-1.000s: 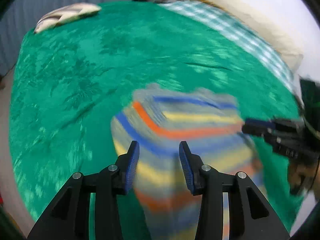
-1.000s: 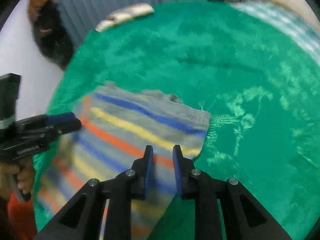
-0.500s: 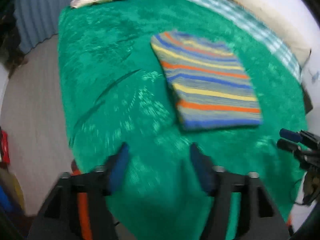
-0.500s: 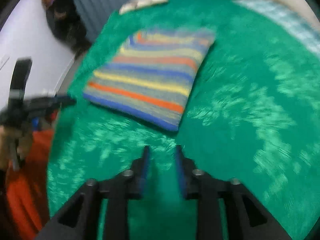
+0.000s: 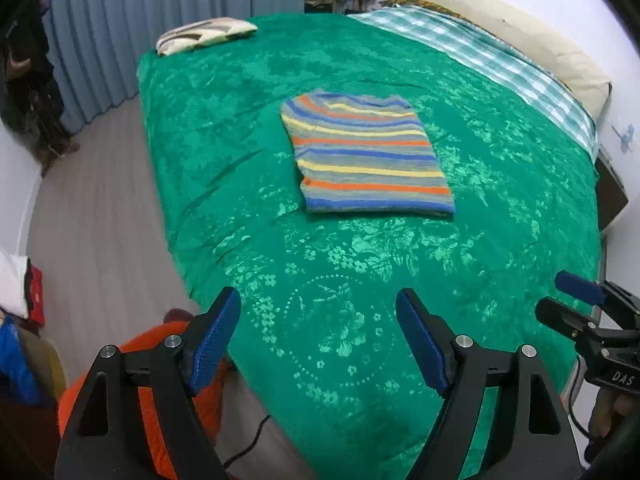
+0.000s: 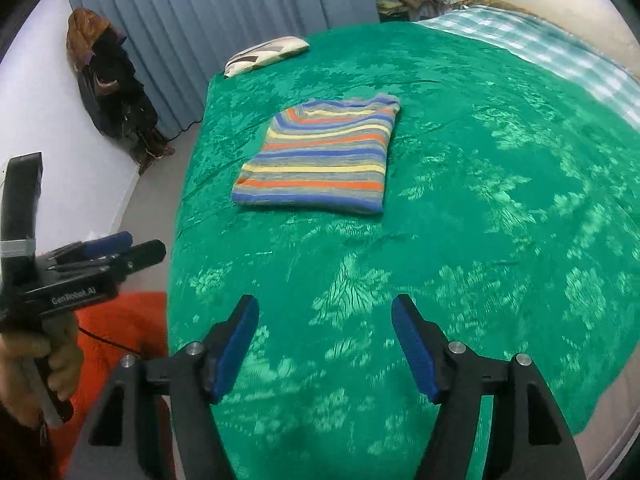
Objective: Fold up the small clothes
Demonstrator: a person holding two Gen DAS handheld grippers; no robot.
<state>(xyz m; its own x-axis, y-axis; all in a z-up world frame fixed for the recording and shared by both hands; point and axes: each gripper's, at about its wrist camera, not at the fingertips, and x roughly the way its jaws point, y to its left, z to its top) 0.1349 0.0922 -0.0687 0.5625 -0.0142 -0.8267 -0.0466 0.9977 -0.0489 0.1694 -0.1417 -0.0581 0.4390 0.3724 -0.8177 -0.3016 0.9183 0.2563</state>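
The left gripper [image 5: 318,336] hangs over the near edge of the green bedspread [image 5: 224,92] with its jaws spread wide and nothing between them. Ahead of it and slightly to its right, well apart, lies the striped garment [image 5: 366,156], folded into a flat rectangle whose long axis runs away from the claws, stripes lying crosswise. The right gripper [image 6: 324,338] is likewise spread and empty; from it the garment [image 6: 320,162] lies ahead and a little left. Neither looks clearly nearer, so a further fold would likely need both reaching forward.
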